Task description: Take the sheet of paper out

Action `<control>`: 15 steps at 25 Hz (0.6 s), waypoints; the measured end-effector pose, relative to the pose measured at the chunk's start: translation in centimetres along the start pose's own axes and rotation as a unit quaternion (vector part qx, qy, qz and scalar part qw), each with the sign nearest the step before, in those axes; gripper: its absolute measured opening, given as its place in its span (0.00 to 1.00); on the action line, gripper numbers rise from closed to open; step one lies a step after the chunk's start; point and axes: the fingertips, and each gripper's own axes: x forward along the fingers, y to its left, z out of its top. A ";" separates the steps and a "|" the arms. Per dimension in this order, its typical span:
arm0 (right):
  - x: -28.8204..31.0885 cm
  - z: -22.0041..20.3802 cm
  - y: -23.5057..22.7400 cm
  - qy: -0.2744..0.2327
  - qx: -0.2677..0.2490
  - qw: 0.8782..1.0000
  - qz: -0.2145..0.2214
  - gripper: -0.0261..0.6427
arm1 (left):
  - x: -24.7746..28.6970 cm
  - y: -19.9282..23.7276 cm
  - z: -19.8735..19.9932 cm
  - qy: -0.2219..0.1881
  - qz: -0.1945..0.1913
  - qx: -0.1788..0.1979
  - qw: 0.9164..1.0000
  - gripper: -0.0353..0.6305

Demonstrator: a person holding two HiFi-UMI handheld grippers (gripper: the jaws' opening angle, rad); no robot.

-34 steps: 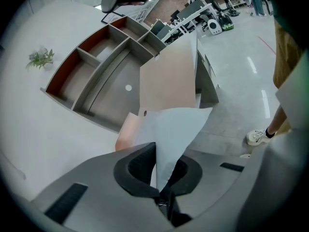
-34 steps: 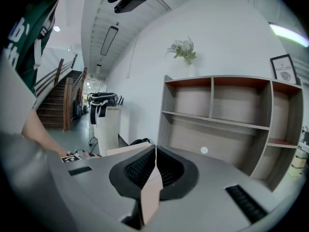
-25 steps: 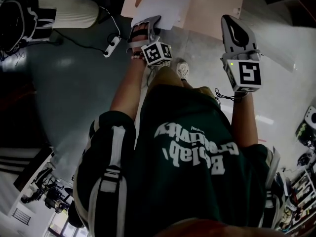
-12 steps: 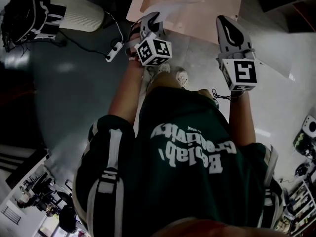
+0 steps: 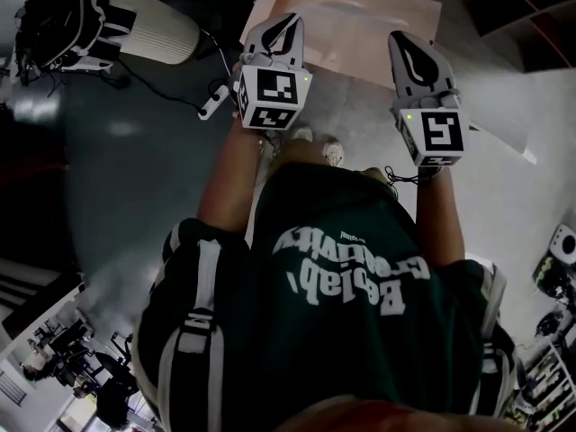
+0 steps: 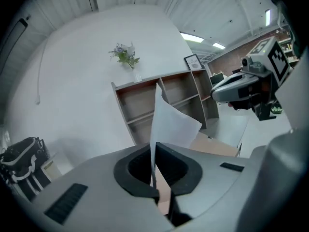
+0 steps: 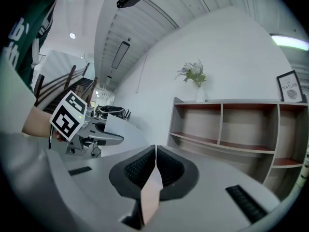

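In the left gripper view a white sheet of paper stands upright from my left gripper, whose jaws are shut on its lower edge. Behind it lies the pale pink folder. My right gripper is shut on an edge of that pink folder. From the head view both grippers are raised side by side, the left gripper and the right gripper, over the folder. The right gripper view shows the left gripper with the sheet to its left.
A wooden shelf unit stands against the white wall, with a small vase of flowers and a framed picture on top. On the floor to the left are a power strip with cable, a white cylinder and a dark bag.
My left gripper has risen and rolled, lifting the white sheet from flat on the folder to upright. The right gripper has risen slightly, still holding the folder.
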 end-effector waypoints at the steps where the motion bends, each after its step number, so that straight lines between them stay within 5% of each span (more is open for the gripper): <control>1: -0.2 0.1 0.0 0.008 0.001 1.000 -0.002 0.09 | -0.4 0.1 0.5 -0.004 0.001 -0.006 1.000 0.08; 9: -0.6 2.0 0.6 -0.034 0.002 0.999 -0.003 0.09 | -3.3 0.7 3.2 -0.040 0.005 -0.105 0.994 0.08; 15: -0.5 2.4 0.2 -0.054 0.037 0.998 -0.023 0.09 | -4.4 0.6 4.2 -0.067 0.013 -0.124 0.990 0.08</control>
